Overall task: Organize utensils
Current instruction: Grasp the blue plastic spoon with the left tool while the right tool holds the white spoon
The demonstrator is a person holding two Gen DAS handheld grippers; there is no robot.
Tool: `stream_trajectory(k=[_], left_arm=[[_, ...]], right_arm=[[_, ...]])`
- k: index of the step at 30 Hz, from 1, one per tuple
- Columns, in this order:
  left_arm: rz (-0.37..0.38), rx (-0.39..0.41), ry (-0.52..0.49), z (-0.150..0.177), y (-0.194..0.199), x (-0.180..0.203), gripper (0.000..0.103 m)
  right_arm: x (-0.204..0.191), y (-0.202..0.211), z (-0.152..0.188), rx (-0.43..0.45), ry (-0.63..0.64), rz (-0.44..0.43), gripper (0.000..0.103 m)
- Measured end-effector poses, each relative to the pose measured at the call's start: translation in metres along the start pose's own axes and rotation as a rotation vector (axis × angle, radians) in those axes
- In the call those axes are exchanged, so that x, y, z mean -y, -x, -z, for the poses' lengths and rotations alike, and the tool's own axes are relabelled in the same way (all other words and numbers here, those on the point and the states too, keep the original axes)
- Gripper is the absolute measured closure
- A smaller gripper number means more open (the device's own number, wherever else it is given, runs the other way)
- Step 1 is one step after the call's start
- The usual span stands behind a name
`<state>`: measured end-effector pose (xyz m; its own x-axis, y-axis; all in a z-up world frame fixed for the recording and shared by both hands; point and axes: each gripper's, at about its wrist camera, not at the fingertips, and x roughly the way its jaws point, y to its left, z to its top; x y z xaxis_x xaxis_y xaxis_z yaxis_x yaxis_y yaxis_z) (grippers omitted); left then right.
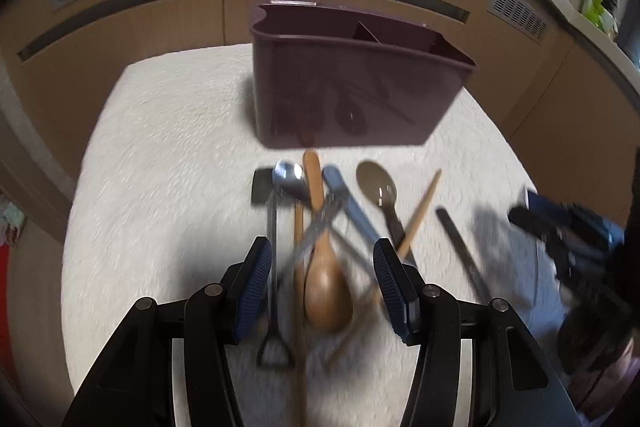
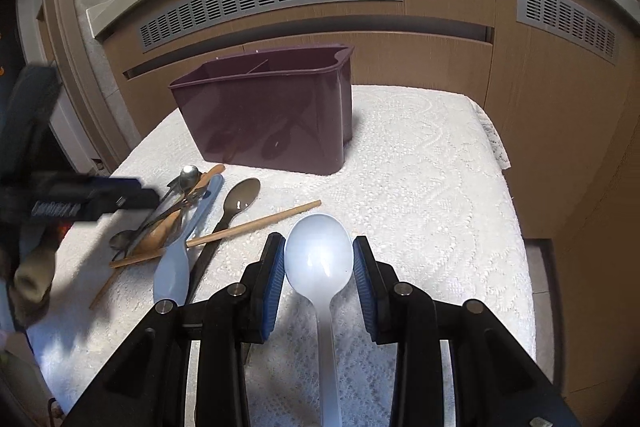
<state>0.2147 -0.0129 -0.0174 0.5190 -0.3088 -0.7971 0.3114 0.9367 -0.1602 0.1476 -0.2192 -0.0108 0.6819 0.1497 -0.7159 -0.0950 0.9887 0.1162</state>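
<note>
White spoon [image 2: 319, 259]: lower centre of right wrist view; thin plastic, judged light and slick, bowl clamped between right gripper [image 2: 319, 265] fingers; neck steadier.
Utensil pile [image 1: 328, 227]: centre, on worktop [image 1: 160, 147]; left gripper [image 1: 322, 281] fingers apart, empty.
Caddy [image 2: 264, 115]: behind.

A divided holder [image 2: 264, 115] stands at the counter's [image 2: 432, 187] far side; the utensil pile [image 2: 188, 219] lies nearer, to its left.
</note>
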Motion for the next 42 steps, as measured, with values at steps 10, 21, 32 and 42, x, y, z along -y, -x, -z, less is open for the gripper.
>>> stream_trajectory(k=[10,21,32,42], left_arm=[[0.025,-0.022,0.093,0.018,-0.012,0.048,0.049],[-0.015,-0.198,0.02,-0.035,-0.055,0.037,0.066],[-0.042,-0.285,-0.222,-0.016,-0.046,0.059,0.085],[-0.008,-0.369,-0.095,-0.044,-0.076,0.046,0.085]], right_arm=[[0.0,0.005,0.005,0.013,-0.01,0.066,0.072],[0.005,0.014,0.013,0.047,-0.011,0.061,0.071],[0.001,0.014,0.016,0.045,0.005,0.039,0.071],[-0.004,0.012,0.018,0.042,0.022,0.029,0.071]])
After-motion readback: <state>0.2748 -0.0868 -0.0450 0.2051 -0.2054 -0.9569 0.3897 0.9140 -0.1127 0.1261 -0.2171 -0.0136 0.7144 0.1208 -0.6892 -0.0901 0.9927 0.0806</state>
